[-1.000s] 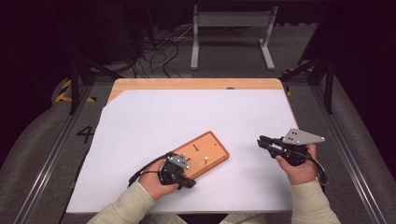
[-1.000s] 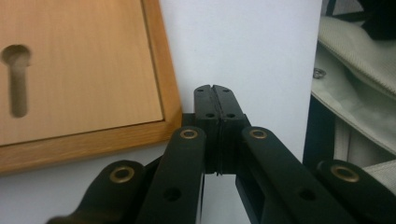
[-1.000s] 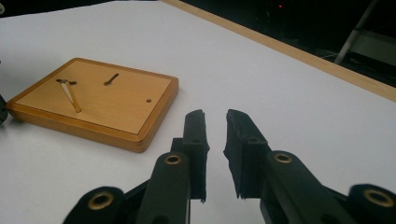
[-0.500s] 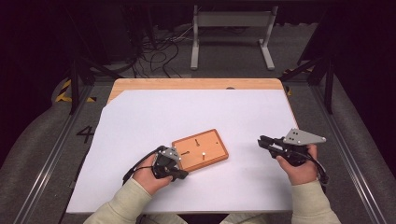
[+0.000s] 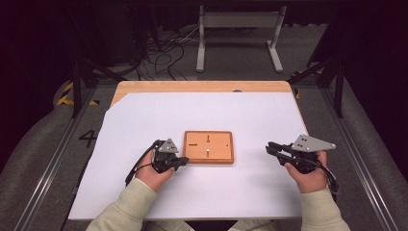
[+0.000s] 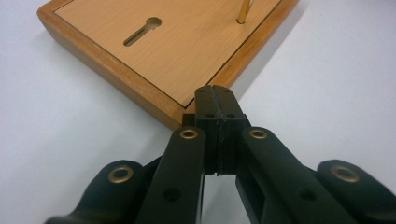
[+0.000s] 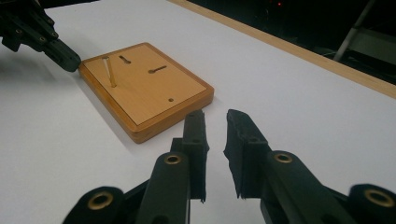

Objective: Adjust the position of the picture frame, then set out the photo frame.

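A flat wooden board (image 5: 208, 147) with keyhole slots lies square on the white sheet, mid-table. A thin brass pin (image 7: 109, 71) stands up from it near its left end. My left gripper (image 5: 182, 161) is shut with nothing between its jaws, and its tips touch the board's near left corner (image 6: 187, 119). In the left gripper view the pin (image 6: 243, 11) rises beyond a keyhole slot (image 6: 142, 30). My right gripper (image 5: 269, 148) hovers to the right of the board (image 7: 144, 88), apart from it. Its jaws (image 7: 215, 119) stand a little open and empty. The left gripper (image 7: 70, 60) also appears there, at the board's far corner.
A white sheet (image 5: 240, 192) covers most of the wooden table (image 5: 202, 86). Beyond the far edge stands a metal frame (image 5: 238, 33), with cables (image 5: 163, 48) on the floor. Rails (image 5: 43, 173) run along both sides.
The board has turned from a slant to lie square with the table. My left gripper slid left and slightly away along with its corner. The right gripper stayed put.
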Demonstrator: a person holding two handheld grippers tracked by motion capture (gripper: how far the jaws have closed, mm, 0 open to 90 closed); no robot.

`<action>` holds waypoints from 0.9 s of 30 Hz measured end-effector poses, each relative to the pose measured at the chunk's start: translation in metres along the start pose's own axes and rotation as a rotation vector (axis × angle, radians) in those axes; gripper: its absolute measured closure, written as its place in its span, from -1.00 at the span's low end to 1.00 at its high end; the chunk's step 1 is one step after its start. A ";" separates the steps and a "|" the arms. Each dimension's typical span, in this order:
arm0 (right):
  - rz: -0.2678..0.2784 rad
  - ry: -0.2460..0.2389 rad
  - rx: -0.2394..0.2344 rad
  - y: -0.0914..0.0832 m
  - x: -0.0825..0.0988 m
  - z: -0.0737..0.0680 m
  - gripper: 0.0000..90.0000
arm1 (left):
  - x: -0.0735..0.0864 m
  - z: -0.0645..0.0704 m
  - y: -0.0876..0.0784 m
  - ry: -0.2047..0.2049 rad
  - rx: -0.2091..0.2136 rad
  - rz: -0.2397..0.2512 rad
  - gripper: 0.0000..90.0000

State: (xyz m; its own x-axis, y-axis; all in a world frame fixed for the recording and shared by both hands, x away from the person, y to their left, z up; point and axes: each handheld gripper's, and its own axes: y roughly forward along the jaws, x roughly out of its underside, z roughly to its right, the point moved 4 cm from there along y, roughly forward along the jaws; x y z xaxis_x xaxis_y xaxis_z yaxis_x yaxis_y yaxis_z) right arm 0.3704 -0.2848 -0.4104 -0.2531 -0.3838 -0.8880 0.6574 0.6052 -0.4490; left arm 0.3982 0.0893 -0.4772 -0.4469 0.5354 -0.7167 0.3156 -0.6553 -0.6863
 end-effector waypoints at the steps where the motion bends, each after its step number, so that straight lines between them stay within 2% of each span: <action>1: 0.000 0.000 0.000 0.000 0.000 0.000 0.73 | 0.000 0.000 0.000 0.000 0.000 0.000 1.00; 4: -0.001 0.000 -0.002 0.000 0.000 -0.001 0.72 | 0.000 0.001 -0.003 -0.010 0.029 0.012 0.96; 7: 0.000 0.006 -0.007 0.001 -0.001 -0.002 0.72 | -0.002 0.003 -0.011 -0.031 0.069 0.051 0.85; 9: 0.001 0.009 -0.015 0.003 -0.002 -0.004 0.70 | -0.002 0.005 -0.017 -0.053 0.085 0.060 0.75; 11: -0.006 0.015 -0.025 0.005 -0.005 -0.007 0.67 | -0.003 0.004 -0.023 -0.049 0.072 0.064 0.66; 15: -0.018 0.024 -0.056 0.011 -0.013 -0.019 0.67 | -0.004 -0.004 -0.039 -0.080 0.043 0.080 0.44; 18: -0.027 0.012 -0.080 0.015 -0.019 -0.028 0.72 | -0.004 -0.007 -0.049 -0.100 0.038 0.083 0.44; 21: -0.036 0.002 -0.105 0.020 -0.022 -0.035 0.74 | -0.005 -0.012 -0.061 -0.117 0.029 0.109 0.42; 27: -0.045 -0.001 -0.133 0.031 -0.026 -0.043 0.72 | -0.006 -0.019 -0.073 -0.135 0.013 0.134 0.36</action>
State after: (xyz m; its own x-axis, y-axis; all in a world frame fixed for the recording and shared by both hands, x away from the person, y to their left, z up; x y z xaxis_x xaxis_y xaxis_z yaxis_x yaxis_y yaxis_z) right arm 0.3668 -0.2266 -0.4052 -0.2791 -0.4132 -0.8668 0.5453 0.6748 -0.4973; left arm 0.3935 0.1443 -0.4253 -0.5105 0.3668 -0.7777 0.3697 -0.7229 -0.5837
